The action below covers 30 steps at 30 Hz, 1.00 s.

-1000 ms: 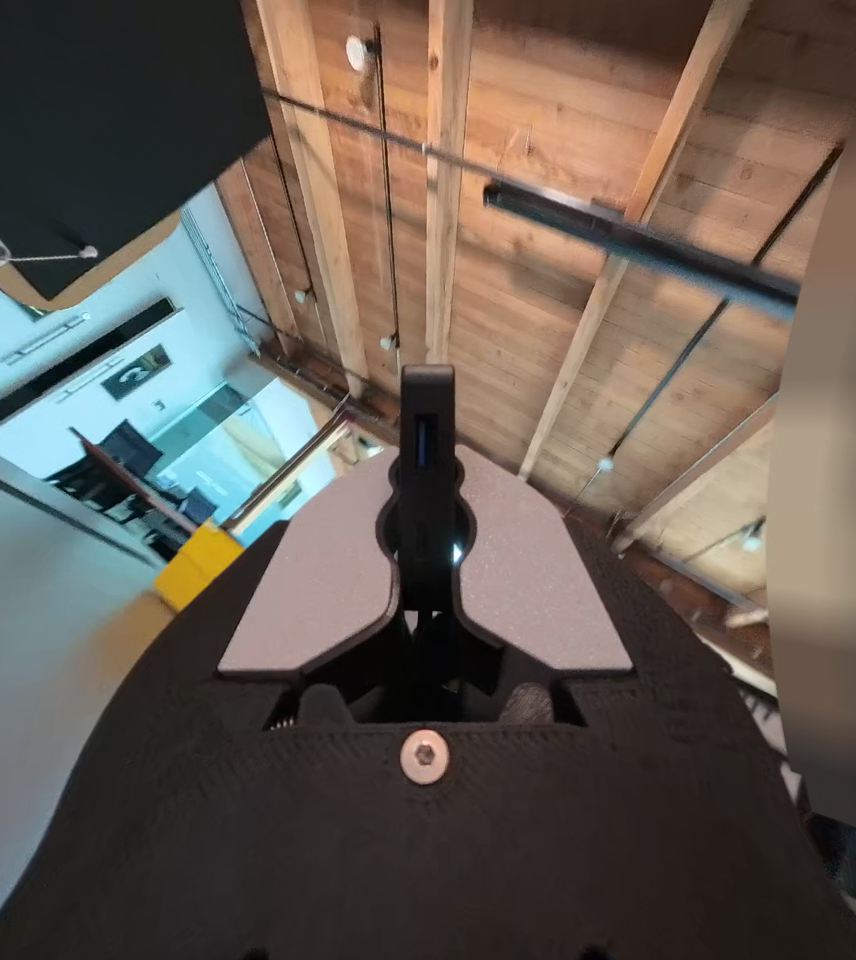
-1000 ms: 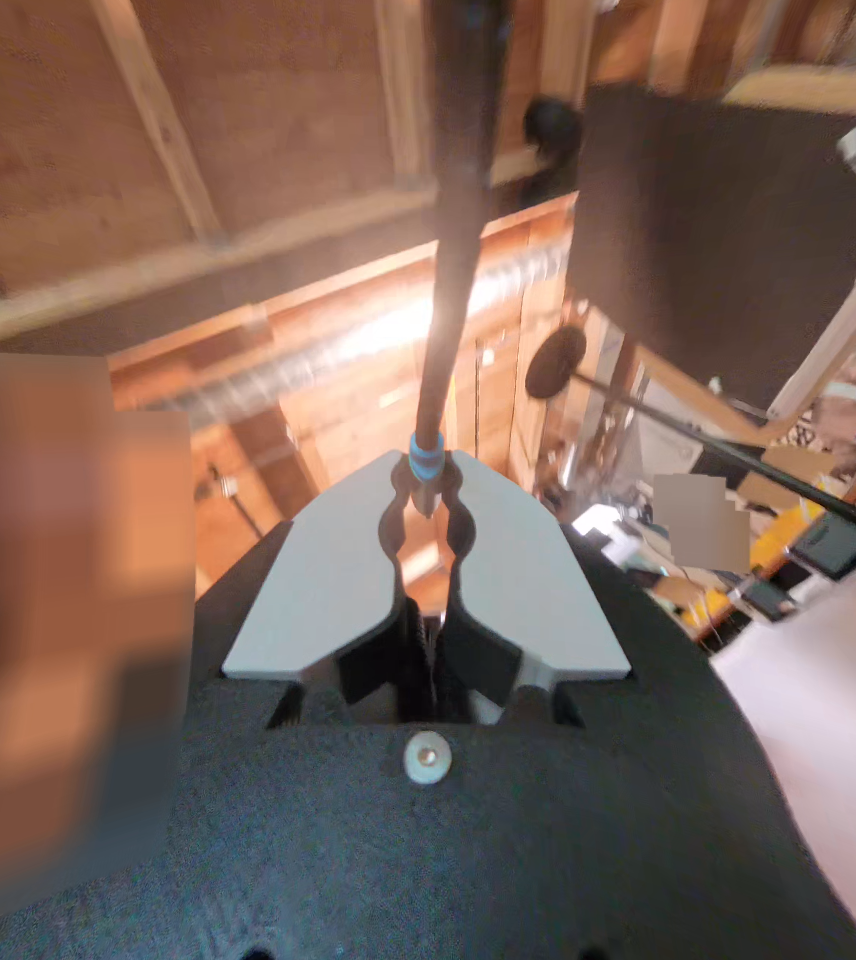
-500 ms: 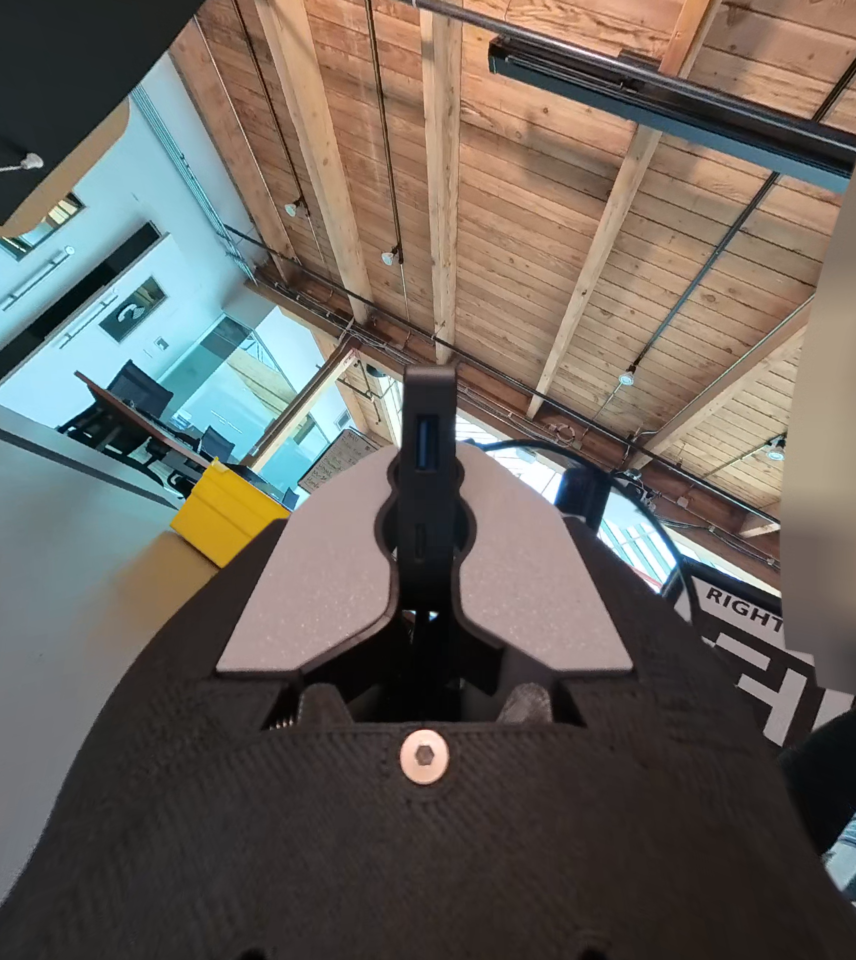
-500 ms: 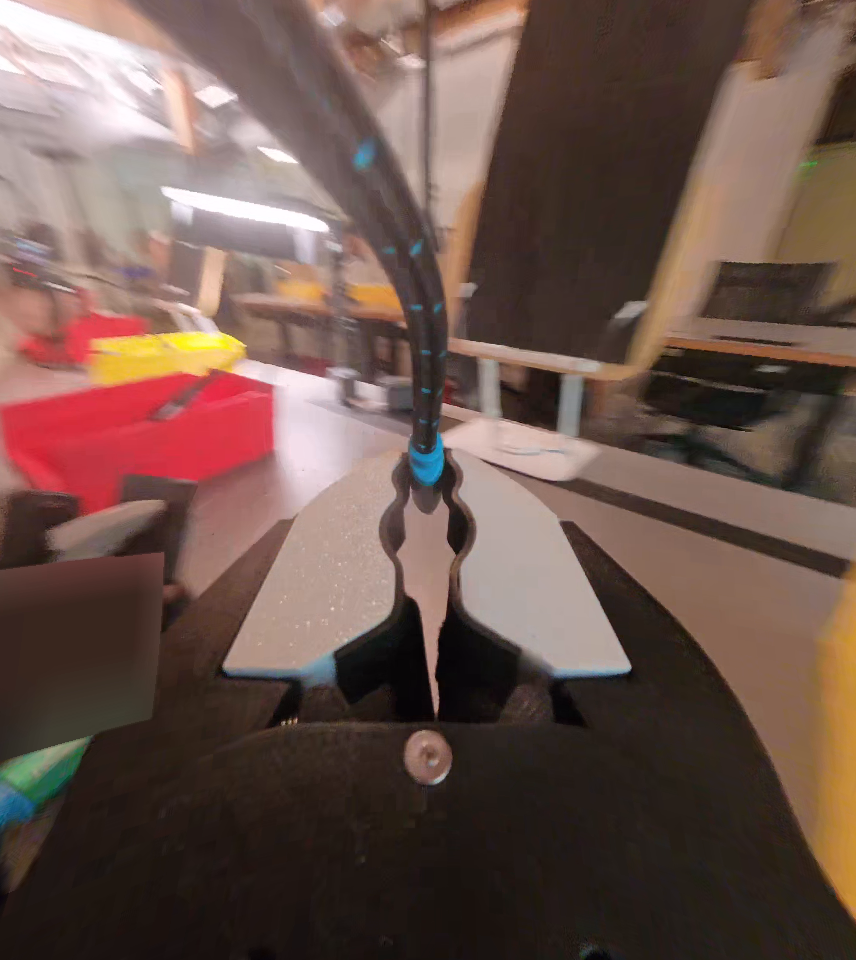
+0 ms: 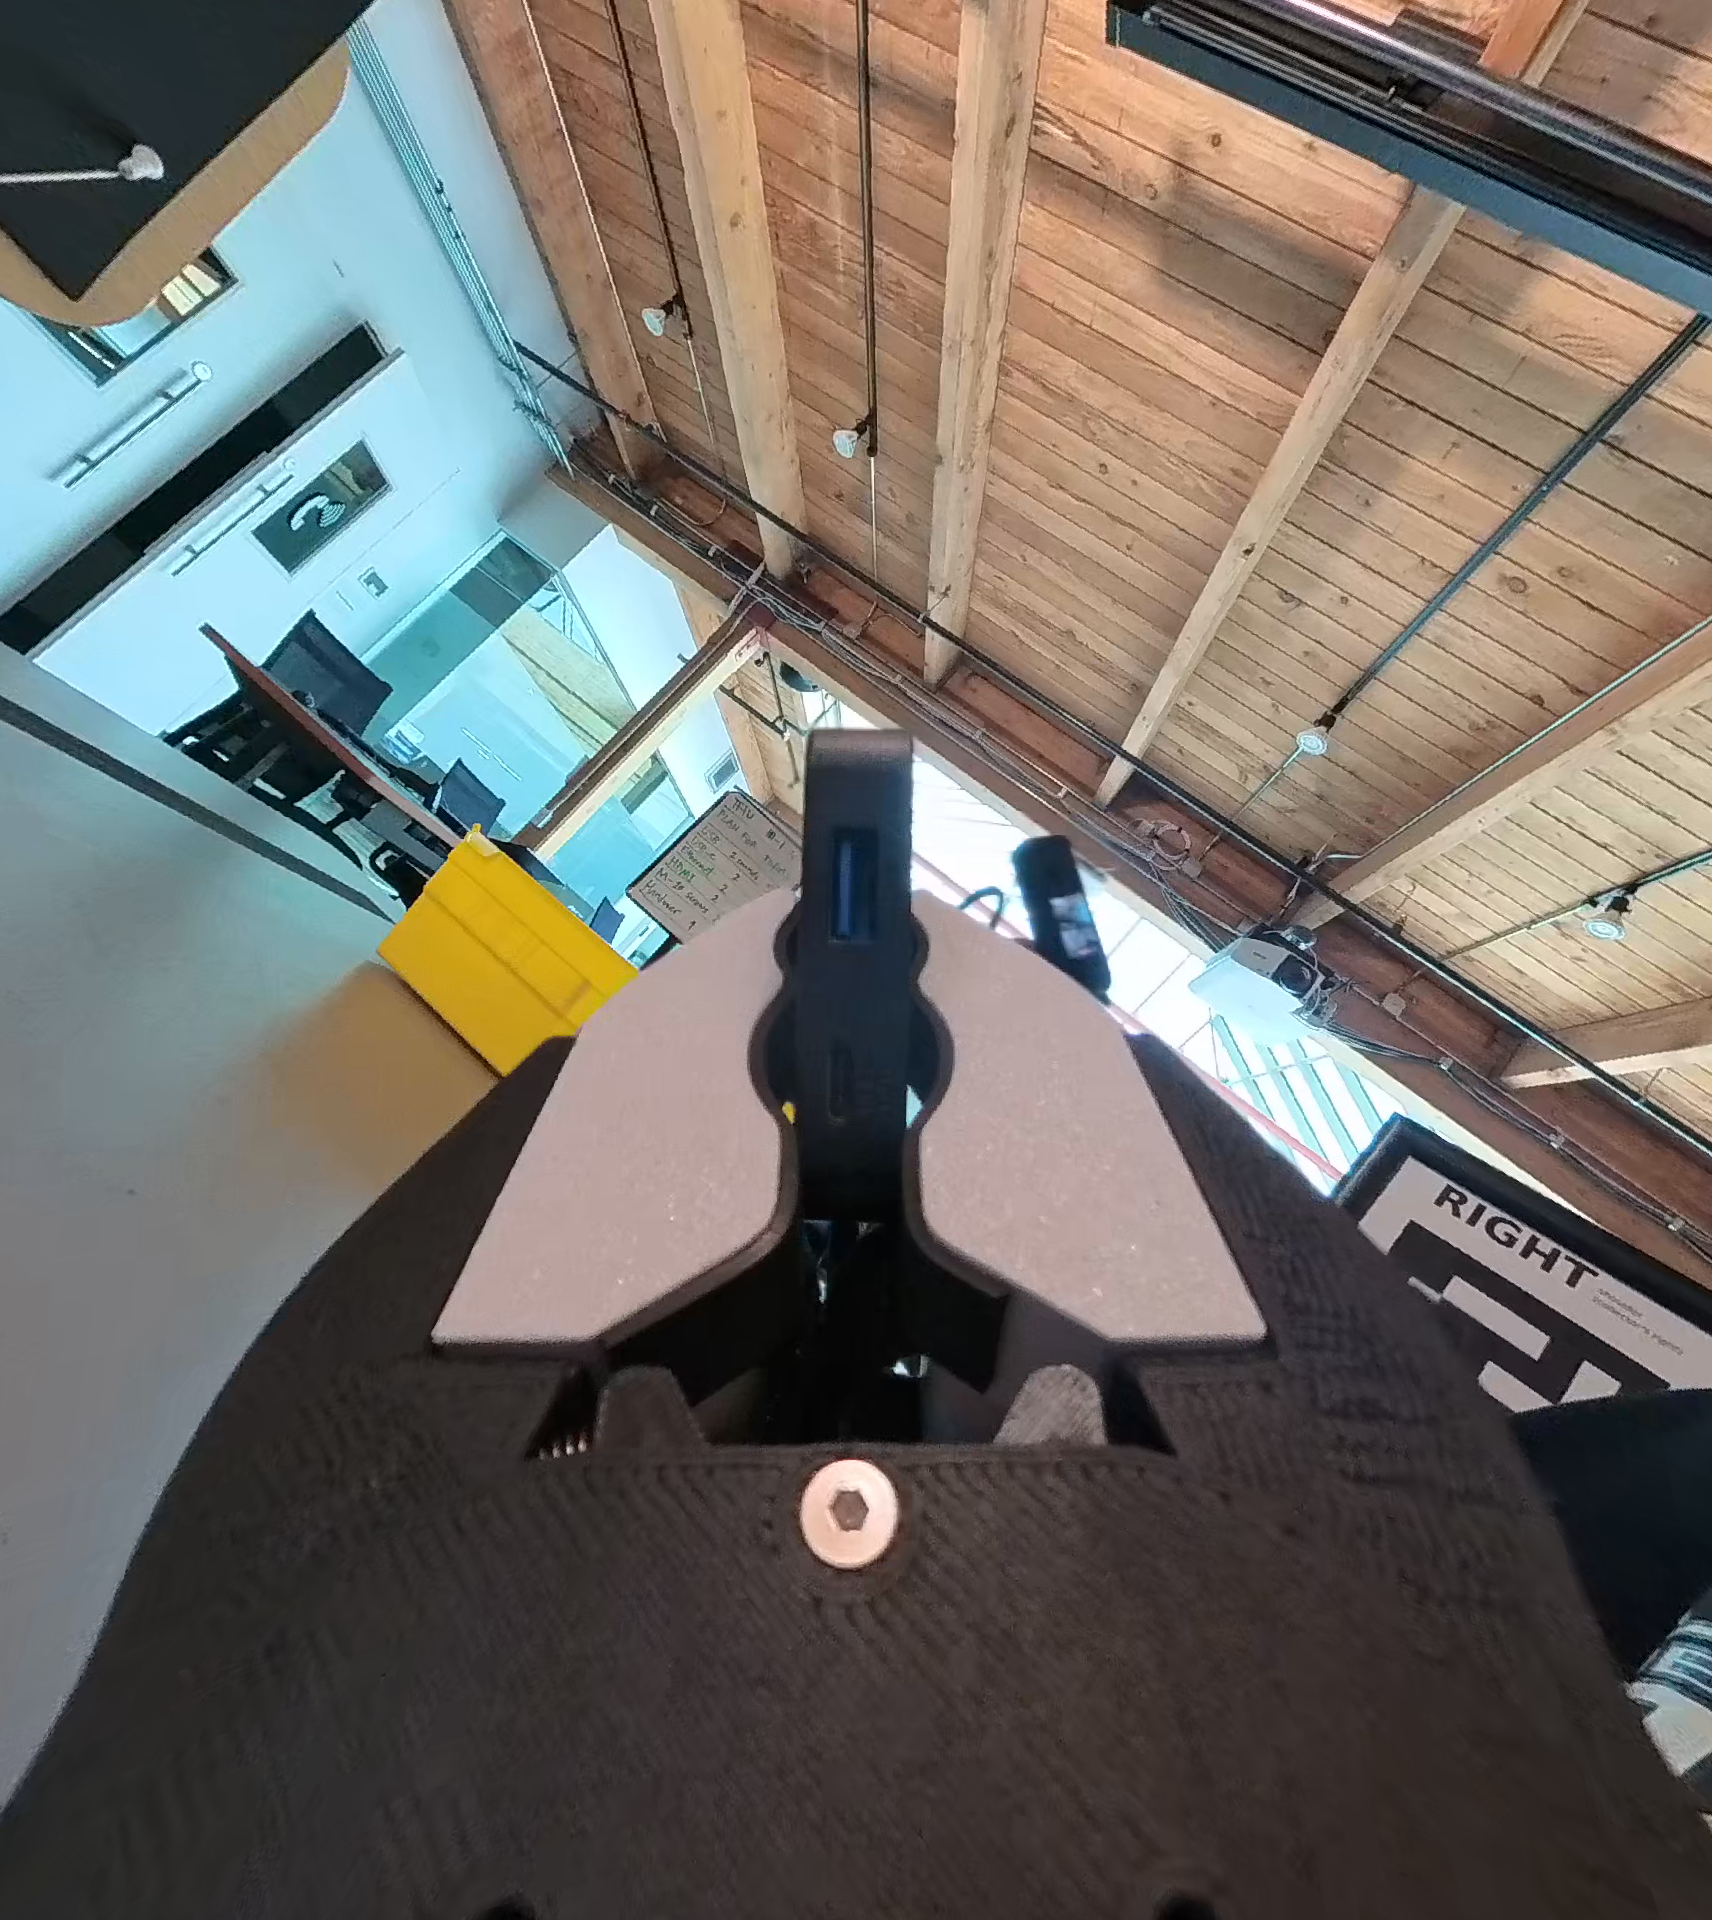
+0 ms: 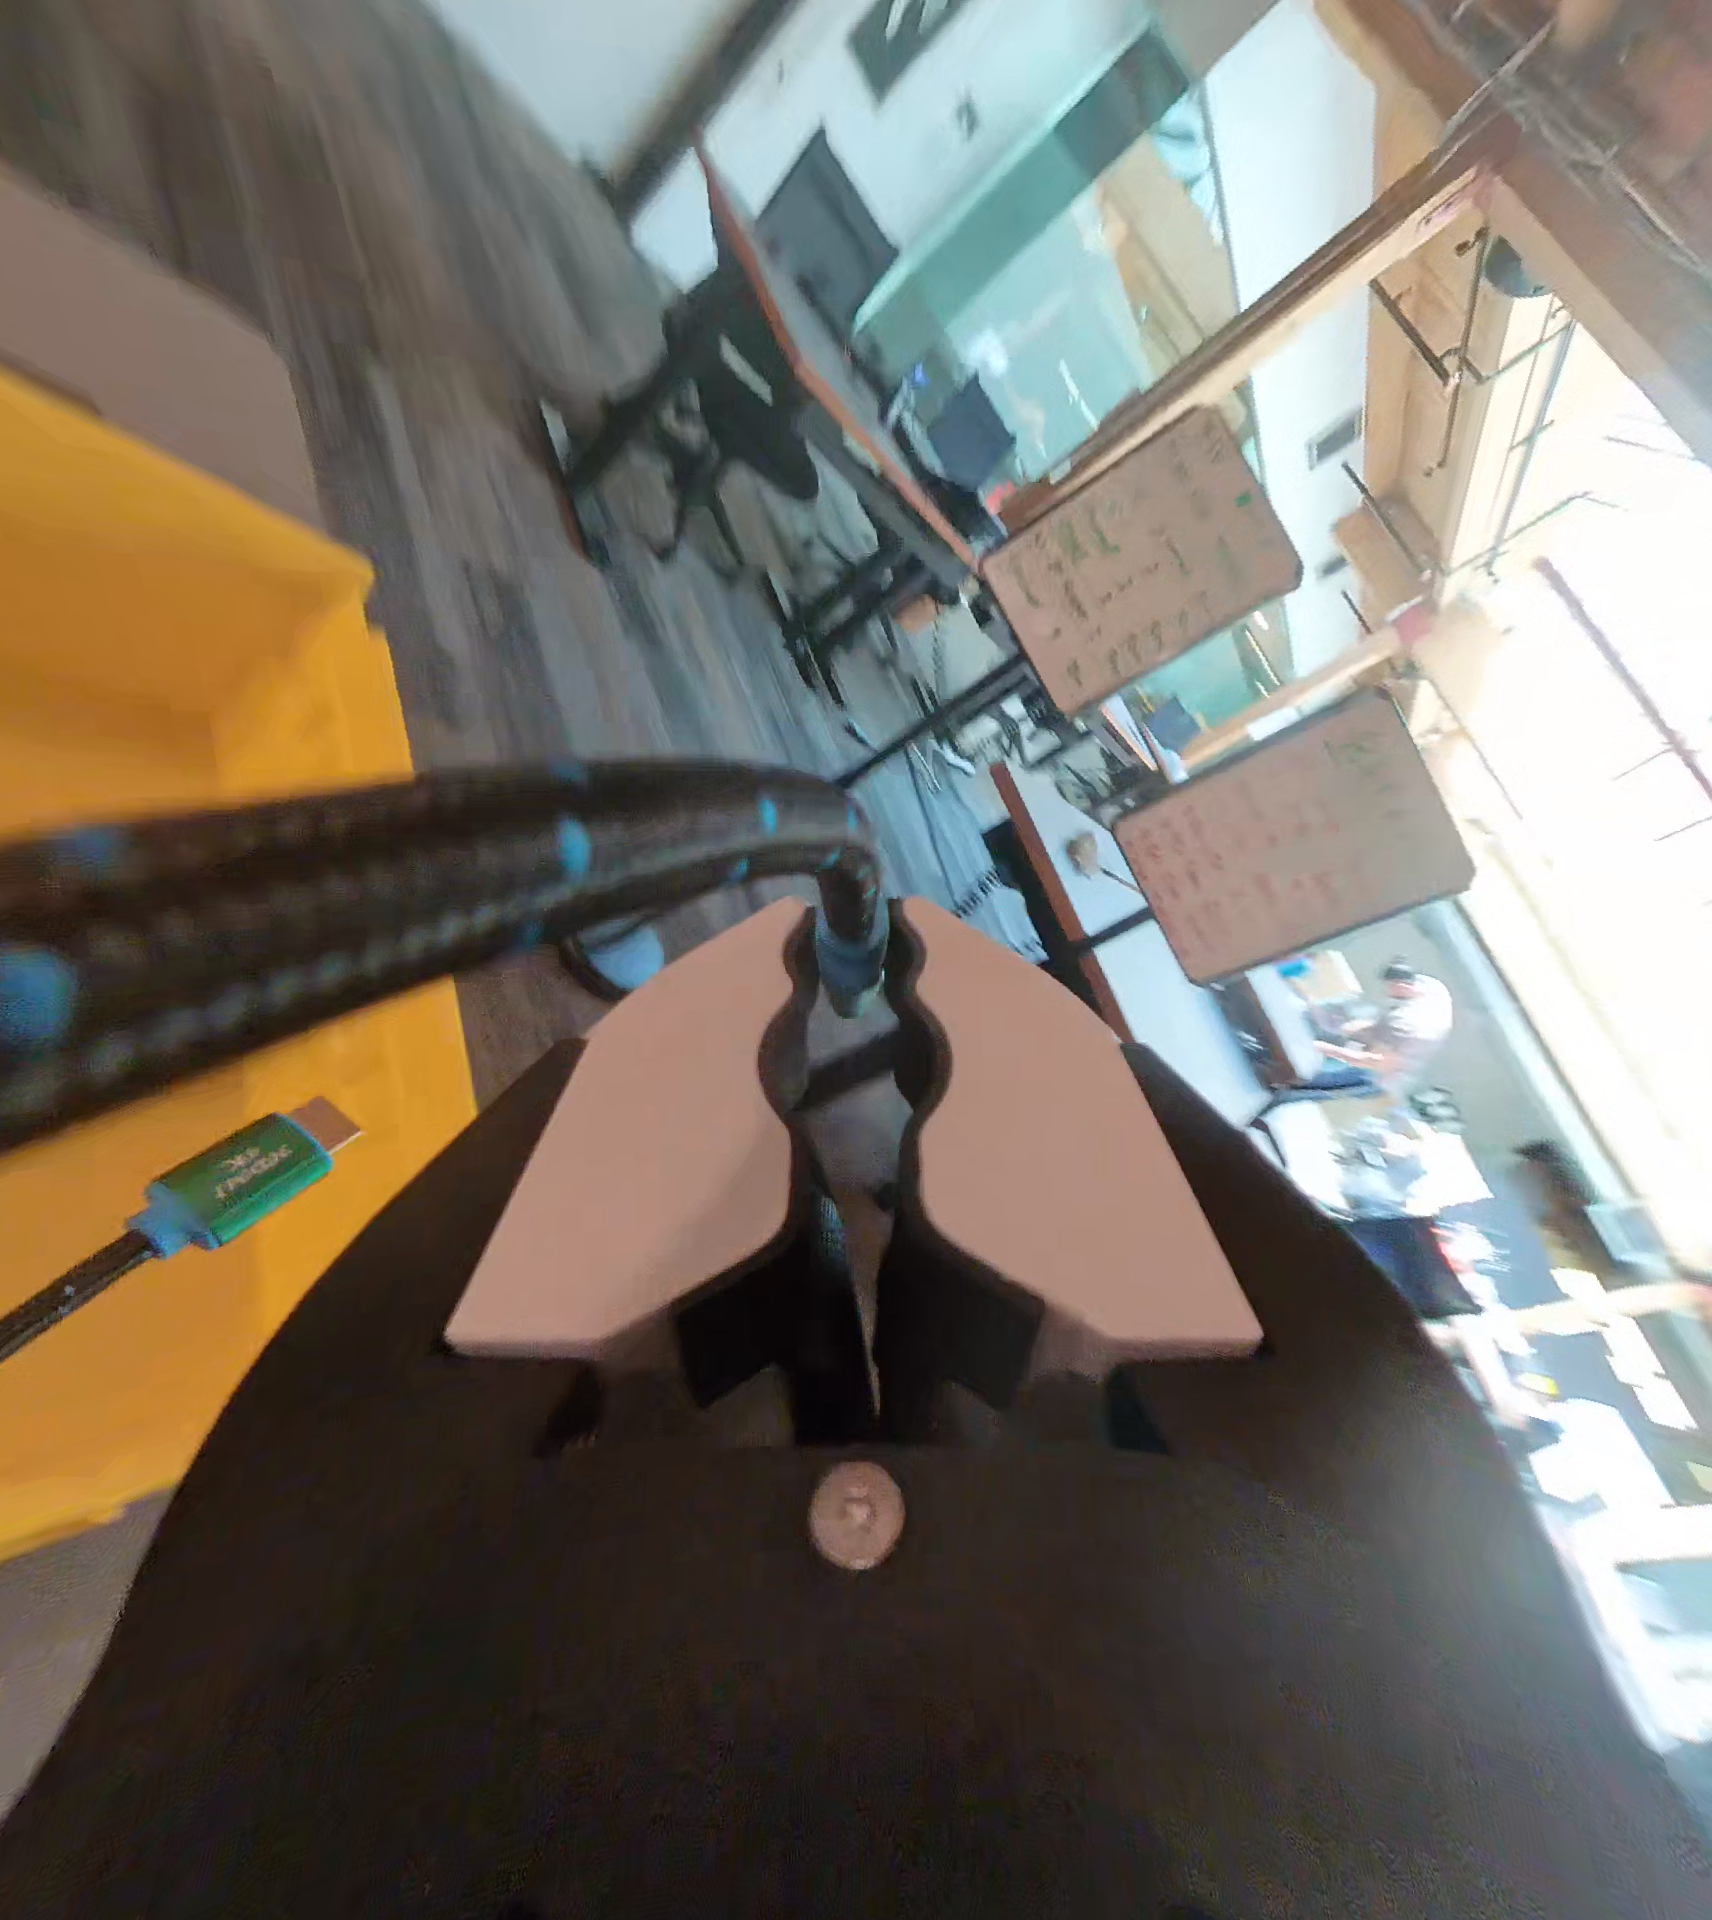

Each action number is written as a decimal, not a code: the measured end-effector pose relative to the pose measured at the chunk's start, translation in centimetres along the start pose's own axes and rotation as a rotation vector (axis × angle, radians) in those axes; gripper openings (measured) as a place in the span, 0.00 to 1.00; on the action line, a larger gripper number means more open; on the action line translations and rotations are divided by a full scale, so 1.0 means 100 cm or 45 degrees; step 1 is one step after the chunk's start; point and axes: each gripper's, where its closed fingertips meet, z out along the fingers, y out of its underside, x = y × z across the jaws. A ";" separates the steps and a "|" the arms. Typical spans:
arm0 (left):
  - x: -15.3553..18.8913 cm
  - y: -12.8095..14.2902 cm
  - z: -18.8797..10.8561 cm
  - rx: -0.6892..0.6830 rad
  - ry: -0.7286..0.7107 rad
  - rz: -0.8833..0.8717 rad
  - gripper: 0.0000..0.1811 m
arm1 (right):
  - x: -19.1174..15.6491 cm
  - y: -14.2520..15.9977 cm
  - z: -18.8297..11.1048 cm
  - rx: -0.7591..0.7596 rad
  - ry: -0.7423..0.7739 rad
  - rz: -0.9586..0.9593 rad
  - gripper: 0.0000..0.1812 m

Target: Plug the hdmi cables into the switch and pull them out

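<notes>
While the left gripper point(image 5: 852, 997) clamps a slim black switch point(image 5: 854, 935) upright between its jaws at the centre of the left wrist frame, no cable is seated in it: 1 blue port and 1 smaller dark port below it face the camera, both vacant. That view tilts up toward a wooden ceiling point(image 5: 1195, 416), with a yellow bin point(image 5: 499, 971) at centre left.

In the right wrist view, the right gripper point(image 6: 850, 987) is closed on the blue-collared end of a black braided cable point(image 6: 208, 935), which arcs away to the left edge; the plug itself sits hidden between the jaws. Another cable's green connector point(image 6: 244, 1179) lies loose at lower left against a yellow bin point(image 6: 104, 675).

Judging from this, neither plug is in the switch now, and the 2 grippers are not yet aligned. Whether an insertion or a removal comes next cannot be told.
</notes>
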 end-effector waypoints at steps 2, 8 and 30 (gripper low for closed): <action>-0.001 0.001 0.000 -0.008 -0.006 -0.013 0.08 | -0.013 0.012 0.016 -0.109 0.031 -0.170 0.06; -0.003 0.003 0.001 -0.021 -0.018 -0.025 0.08 | -0.072 0.033 0.042 -0.285 -0.062 -0.508 0.07; -0.006 0.008 0.002 -0.053 -0.036 -0.042 0.08 | -0.195 0.109 -0.012 -0.817 -1.279 -0.146 0.47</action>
